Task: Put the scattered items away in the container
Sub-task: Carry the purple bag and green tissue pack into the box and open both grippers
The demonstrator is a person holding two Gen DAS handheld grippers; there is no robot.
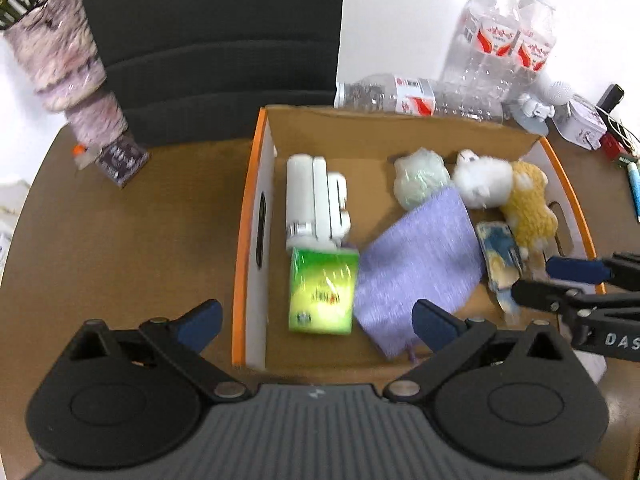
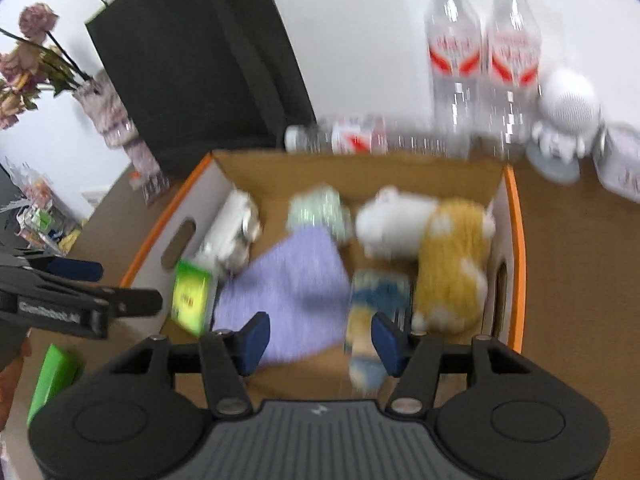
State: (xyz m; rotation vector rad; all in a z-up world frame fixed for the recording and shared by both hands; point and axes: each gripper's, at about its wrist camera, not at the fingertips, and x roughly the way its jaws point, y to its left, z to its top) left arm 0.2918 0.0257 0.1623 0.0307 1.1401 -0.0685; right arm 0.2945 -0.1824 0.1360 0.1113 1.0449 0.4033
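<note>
A cardboard box with an orange rim (image 1: 242, 248) (image 2: 518, 256) stands on the brown table. Inside lie a white folded device (image 1: 316, 200), a green pack (image 1: 322, 292) (image 2: 191, 300), a purple cloth (image 1: 420, 264) (image 2: 292, 292), a pale green wrapped bundle (image 1: 420, 178), a white plush (image 1: 484, 182) (image 2: 394, 220), a yellow plush (image 1: 528, 204) (image 2: 452, 272) and a blue-and-yellow packet (image 1: 500, 264) (image 2: 378, 300). My left gripper (image 1: 316, 320) (image 2: 130, 285) hangs wide open above the box's near left part, holding nothing. My right gripper (image 2: 320, 336) (image 1: 548, 280) is open over the near right part; the blurred packet lies just by its right finger.
Behind the box stand two water bottles (image 2: 484, 64), with a third (image 1: 404, 94) lying down. A white figurine (image 2: 564, 120), a patterned vase (image 1: 68, 64) and a black bag (image 1: 208, 40) are at the back. A green box (image 2: 52, 376) lies on the table left of the container.
</note>
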